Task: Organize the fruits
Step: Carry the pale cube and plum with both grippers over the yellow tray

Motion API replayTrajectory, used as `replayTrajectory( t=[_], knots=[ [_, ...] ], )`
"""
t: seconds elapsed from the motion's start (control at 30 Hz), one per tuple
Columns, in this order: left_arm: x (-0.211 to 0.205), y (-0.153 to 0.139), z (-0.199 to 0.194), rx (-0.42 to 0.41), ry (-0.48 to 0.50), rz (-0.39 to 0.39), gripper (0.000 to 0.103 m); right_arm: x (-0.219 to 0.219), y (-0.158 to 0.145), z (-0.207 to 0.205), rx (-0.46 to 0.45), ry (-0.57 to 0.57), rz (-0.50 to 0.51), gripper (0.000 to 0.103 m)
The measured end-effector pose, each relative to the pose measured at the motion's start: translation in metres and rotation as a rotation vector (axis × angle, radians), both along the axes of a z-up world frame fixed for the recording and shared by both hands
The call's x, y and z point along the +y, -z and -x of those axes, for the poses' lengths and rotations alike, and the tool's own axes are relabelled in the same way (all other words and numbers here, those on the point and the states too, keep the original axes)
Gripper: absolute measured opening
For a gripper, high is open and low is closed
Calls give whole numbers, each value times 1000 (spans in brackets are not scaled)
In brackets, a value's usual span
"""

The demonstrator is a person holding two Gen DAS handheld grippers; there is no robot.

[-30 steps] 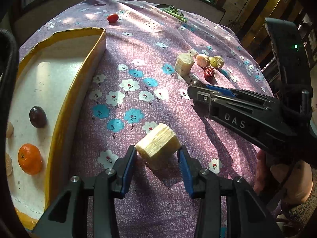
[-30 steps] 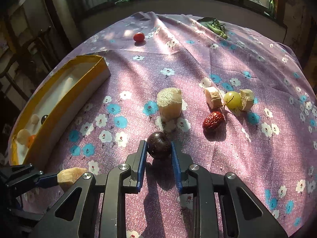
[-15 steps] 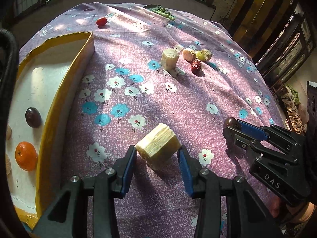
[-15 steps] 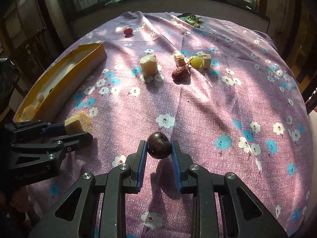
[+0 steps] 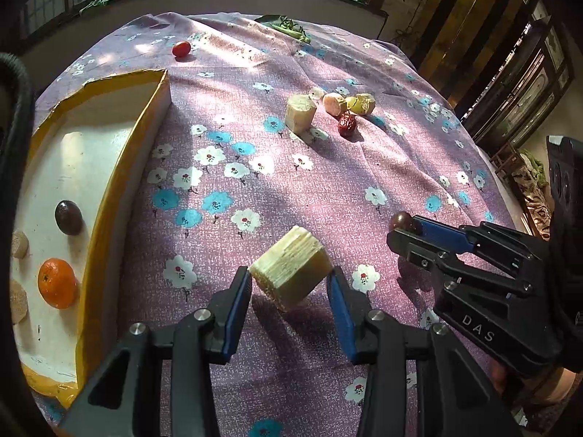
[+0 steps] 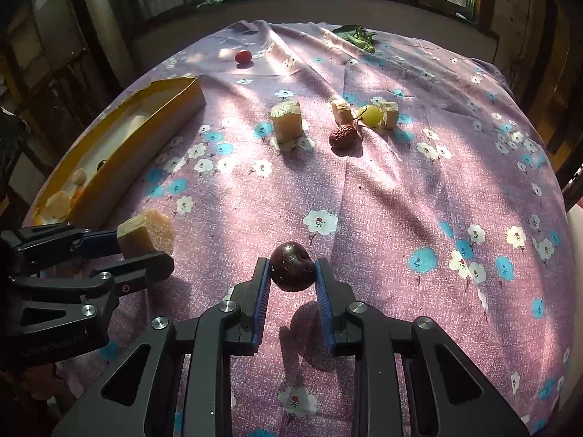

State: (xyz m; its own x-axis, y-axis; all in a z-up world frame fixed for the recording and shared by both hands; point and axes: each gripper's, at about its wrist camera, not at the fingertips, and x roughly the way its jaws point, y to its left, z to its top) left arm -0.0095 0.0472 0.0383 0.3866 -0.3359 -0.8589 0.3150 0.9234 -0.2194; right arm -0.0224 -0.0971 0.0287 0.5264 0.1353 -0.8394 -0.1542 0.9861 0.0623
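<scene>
Dark plum (image 6: pixel 292 267) clamped in right gripper (image 6: pixel 292 273) now pulled back from fruit cluster; left gripper (image 5: pixel 290 284) still clamps sugarcane chunk (image 5: pixel 291 271).

Left hand-held gripper (image 5: pixel 291 287) clamped on a pale sugarcane chunk (image 5: pixel 291 267), tilted, raised above the purple flowered cloth (image 5: pixel 328 189) covering the desk. At right, right hand-held gripper (image 5: pixel 404 227) pinching a dark plum (image 5: pixel 400 220) at its tips. At left, yellow-rimmed tray (image 5: pixel 120 182) holding an orange (image 5: pixel 57 283), another dark plum (image 5: pixel 68 217) and pale cut pieces at the edge. Farther off, an upright cane piece (image 5: pixel 299 113), a red date (image 5: pixel 347 125) and smaller pale pieces beside a green grape (image 5: pixel 351 102), clustered together. Near the far edge, a small red tomato (image 5: pixel 181 48) and some green leaves (image 5: pixel 288 27).
</scene>
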Motion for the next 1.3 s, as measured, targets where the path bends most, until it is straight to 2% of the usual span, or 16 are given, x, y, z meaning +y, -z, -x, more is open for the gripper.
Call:
replayTrajectory(
  t=[0.7, 1.3],
  knots=[
    [50, -27, -6, -62, -86, 18, 45, 63, -25, -24, -26, -133, 10, 24],
    [138, -39, -32, -94, -294, 9, 45, 145, -48, -69, -78, -312, -2, 24]
  ],
)
